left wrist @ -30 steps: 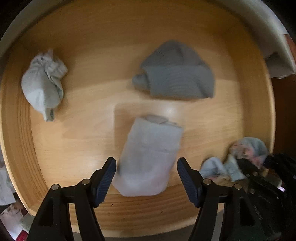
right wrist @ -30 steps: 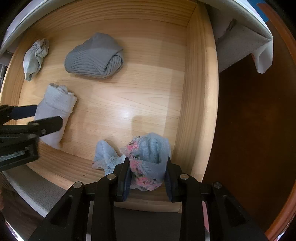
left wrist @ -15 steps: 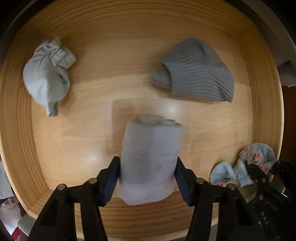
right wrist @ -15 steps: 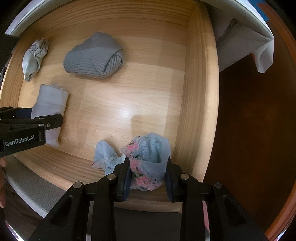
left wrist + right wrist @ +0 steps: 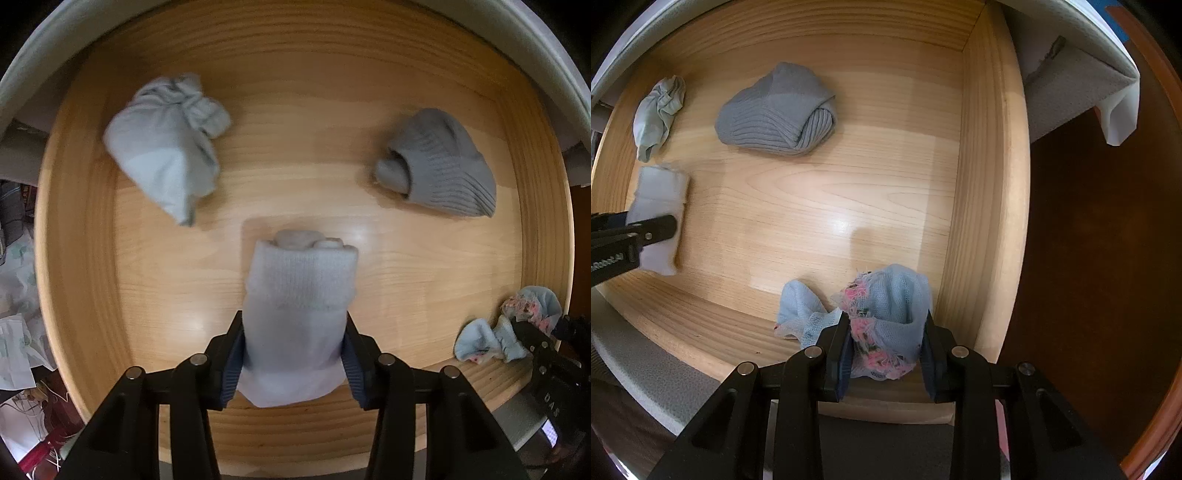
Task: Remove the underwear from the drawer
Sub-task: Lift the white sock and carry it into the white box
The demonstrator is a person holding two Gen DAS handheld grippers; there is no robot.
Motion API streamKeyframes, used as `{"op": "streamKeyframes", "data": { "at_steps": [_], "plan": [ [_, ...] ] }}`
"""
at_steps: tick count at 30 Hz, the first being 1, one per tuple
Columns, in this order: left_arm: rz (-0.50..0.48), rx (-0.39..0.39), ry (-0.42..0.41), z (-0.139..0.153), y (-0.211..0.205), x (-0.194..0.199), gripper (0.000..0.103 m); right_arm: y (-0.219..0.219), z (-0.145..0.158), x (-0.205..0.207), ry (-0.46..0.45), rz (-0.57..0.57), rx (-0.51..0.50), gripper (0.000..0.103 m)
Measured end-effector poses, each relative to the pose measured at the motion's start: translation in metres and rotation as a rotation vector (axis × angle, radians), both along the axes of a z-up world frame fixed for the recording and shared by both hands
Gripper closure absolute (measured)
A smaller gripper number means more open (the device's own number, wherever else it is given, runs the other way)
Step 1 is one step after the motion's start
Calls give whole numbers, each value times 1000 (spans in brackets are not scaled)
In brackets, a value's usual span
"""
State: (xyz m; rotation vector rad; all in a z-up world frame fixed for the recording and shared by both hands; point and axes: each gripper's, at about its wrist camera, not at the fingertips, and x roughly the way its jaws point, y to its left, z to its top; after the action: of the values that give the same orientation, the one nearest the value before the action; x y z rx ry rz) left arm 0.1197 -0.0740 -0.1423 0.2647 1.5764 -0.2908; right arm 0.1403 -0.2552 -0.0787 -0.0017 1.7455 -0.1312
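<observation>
1. Right hand-held gripper (image 5: 886, 347) pinched the blue underwear (image 5: 890, 317), low centre, inside the drawer (image 5: 990, 184).
2. Left hand-held gripper (image 5: 293, 354) was closing on a white roll (image 5: 299, 306).
3. Soft, light fabric; bunched middle looked the best hold.

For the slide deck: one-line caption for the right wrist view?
Right gripper shut on blue floral underwear at the wooden drawer's front corner.

Light: warm, from above | Glare: white spots on the drawer floor (image 5: 842, 225) | Shadows: soft, under the white sock roll (image 5: 295, 295) | Blur: slight in left view | Edges: strongly curved, dark corners
</observation>
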Motion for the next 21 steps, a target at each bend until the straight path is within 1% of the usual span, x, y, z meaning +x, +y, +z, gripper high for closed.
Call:
{"op": "streamKeyframes", "data": {
  "at_steps": [4, 8, 13, 16, 17, 19, 21],
  "plan": [
    [-14, 0, -30, 10, 10, -1, 55, 0, -1, 0, 1, -1, -1, 75],
    [-34, -6, -62, 28, 19, -3, 55, 0, -2, 0, 2, 2, -5, 75],
    [-44, -15, -101, 44, 25, -15, 55, 0, -4, 0, 5, -3, -7, 75],
    [-50, -26, -130, 60, 32, -22, 55, -1, -5, 0, 5, -6, -8, 75],
    [-53, -29, -136, 61, 31, -22, 55, -1, -5, -1, 5, -7, -9, 75],
    [-64, -35, -155, 65, 25, -33, 55, -1, -5, 0, 7, -6, -12, 75],
    [-76, -38, -180, 75, 25, -37, 55, -1, -6, -1, 9, -5, -17, 75]
  ]
}}
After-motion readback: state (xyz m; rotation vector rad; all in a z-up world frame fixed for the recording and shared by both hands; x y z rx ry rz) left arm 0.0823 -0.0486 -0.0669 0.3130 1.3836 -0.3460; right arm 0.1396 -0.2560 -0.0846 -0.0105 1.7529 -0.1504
